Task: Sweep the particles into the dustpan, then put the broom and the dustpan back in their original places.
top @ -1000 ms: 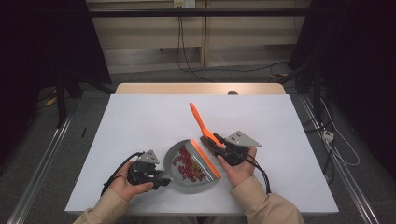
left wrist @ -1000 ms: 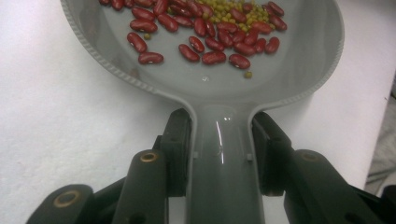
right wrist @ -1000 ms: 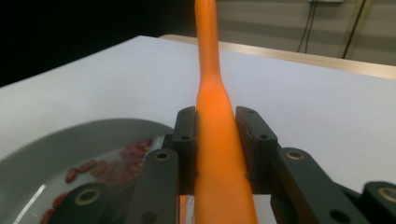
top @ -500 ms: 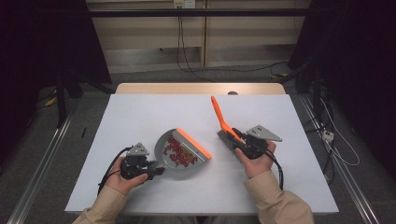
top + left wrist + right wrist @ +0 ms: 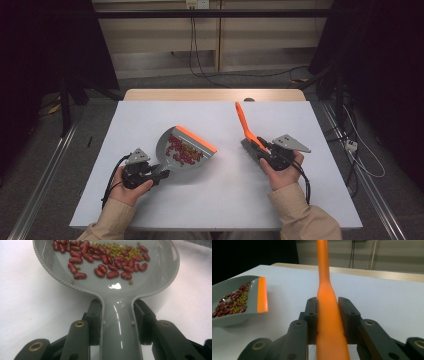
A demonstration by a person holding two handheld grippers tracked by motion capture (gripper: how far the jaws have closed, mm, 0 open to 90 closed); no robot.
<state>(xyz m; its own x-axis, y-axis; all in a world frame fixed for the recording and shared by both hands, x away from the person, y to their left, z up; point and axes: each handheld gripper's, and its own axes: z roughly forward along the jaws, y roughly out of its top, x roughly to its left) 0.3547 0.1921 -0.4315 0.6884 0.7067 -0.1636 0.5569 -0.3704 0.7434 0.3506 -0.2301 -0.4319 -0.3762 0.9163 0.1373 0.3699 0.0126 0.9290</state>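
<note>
A grey dustpan (image 5: pixel 176 160) with an orange lip holds red kidney beans (image 5: pixel 105 263) and small green beans (image 5: pixel 117 248). My left gripper (image 5: pixel 159 175) is shut on the pan's handle (image 5: pixel 120 327) at the front left of the table, with the jaws pressing on both sides of the handle. My right gripper (image 5: pixel 261 148) is shut on the orange handle of a brush (image 5: pixel 327 300), which points up and away; its grey bristle head (image 5: pixel 247 145) sits low by the table. In the right gripper view the dustpan (image 5: pixel 239 312) lies off to the left, well apart from the brush.
The white table top (image 5: pixel 210 205) has bare room around both hands and behind the pan. A wooden strip (image 5: pixel 215 95) runs along the far edge, with cables on the floor beyond. Each gripper trails a black cable toward the person's sleeves.
The brush has been drawn off the pan and carried to the right by the right gripper. The left gripper has shifted left and turned the pan, so a gap now separates the two.
</note>
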